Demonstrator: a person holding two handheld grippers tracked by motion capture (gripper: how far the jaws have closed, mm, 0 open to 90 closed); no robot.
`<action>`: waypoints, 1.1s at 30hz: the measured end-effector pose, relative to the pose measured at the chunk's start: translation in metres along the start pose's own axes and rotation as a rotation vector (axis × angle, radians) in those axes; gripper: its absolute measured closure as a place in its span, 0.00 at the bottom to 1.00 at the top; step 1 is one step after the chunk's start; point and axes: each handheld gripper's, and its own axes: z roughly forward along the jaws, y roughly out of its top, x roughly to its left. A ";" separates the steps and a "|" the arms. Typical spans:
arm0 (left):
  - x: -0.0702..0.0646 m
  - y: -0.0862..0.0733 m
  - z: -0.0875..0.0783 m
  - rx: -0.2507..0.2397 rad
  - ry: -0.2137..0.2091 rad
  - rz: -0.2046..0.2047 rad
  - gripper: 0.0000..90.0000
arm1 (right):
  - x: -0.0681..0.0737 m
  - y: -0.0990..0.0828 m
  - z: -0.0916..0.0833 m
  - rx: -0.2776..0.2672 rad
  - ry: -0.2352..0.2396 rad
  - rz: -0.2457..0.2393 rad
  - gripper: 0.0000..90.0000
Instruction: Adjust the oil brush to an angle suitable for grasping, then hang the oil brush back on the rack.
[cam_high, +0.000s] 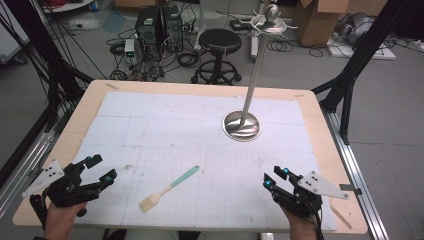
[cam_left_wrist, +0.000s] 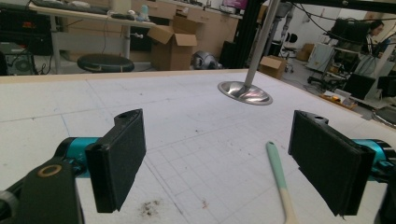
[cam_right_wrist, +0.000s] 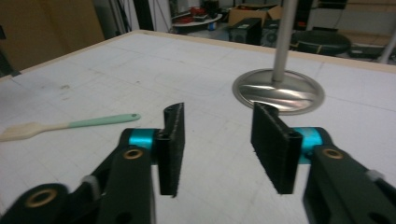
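A: What lies nearest?

B: My left gripper, at the table's near left corner, jaws wide apart with nothing between them. My right gripper sits at the near right, jaws partly apart and empty.

A: And the brush?

B: The pastry brush, mint handle and pale bristles, lies flat on the white gridded mat between my grippers, nearer the left, touching neither. A metal stand rises farther back.
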 end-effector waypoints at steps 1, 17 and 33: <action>0.000 0.000 0.000 -0.001 -0.002 0.000 0.21 | 0.000 -0.003 -0.006 -0.007 -0.013 0.003 0.51; -0.003 -0.001 0.005 0.006 -0.015 0.002 0.21 | -0.002 -0.014 -0.022 -0.040 -0.087 0.012 0.19; -0.004 -0.002 0.007 0.018 -0.012 0.007 0.21 | -0.004 -0.015 -0.020 -0.035 -0.082 0.014 0.19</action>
